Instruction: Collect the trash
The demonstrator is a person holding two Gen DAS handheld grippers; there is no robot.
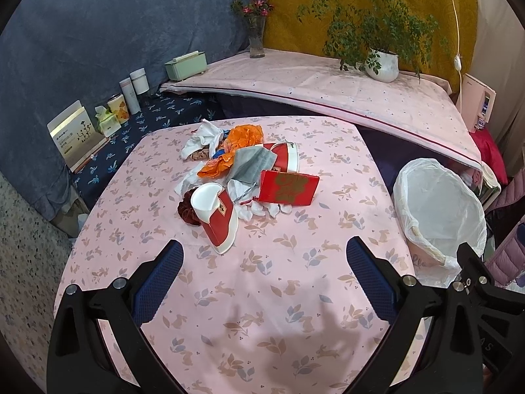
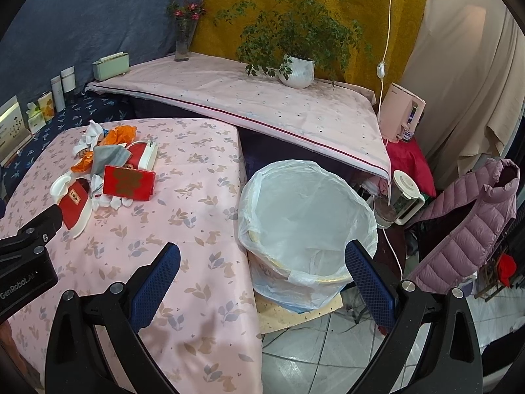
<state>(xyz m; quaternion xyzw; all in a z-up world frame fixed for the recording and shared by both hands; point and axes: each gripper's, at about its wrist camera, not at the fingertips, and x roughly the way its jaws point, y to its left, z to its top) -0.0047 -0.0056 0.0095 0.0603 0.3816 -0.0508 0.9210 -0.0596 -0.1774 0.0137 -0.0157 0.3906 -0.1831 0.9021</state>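
Observation:
A pile of trash lies on the pink table [image 1: 262, 295]: a tipped red-and-white paper cup [image 1: 218, 218], a red box [image 1: 288, 187], a second red cup [image 1: 285, 156], orange wrapper [image 1: 244, 136], grey cloth [image 1: 252, 164] and white tissues [image 1: 203, 136]. The pile also shows in the right wrist view, with the red box [image 2: 128, 182] in front. A bin lined with a white bag [image 2: 305, 220] stands on the floor right of the table; it also shows in the left wrist view [image 1: 439, 210]. My left gripper [image 1: 264, 252] is open and empty, short of the tipped cup. My right gripper [image 2: 262, 256] is open and empty, over the table edge beside the bin.
A raised shelf with a pink cloth [image 1: 328, 88] holds a potted plant [image 1: 382, 65], a flower vase [image 1: 256, 37] and a green box [image 1: 185, 65]. Tins and boxes [image 1: 118, 108] line the left. A kettle [image 2: 402, 200], pink appliance [image 2: 402, 111] and purple jacket [image 2: 459, 226] stand right of the bin.

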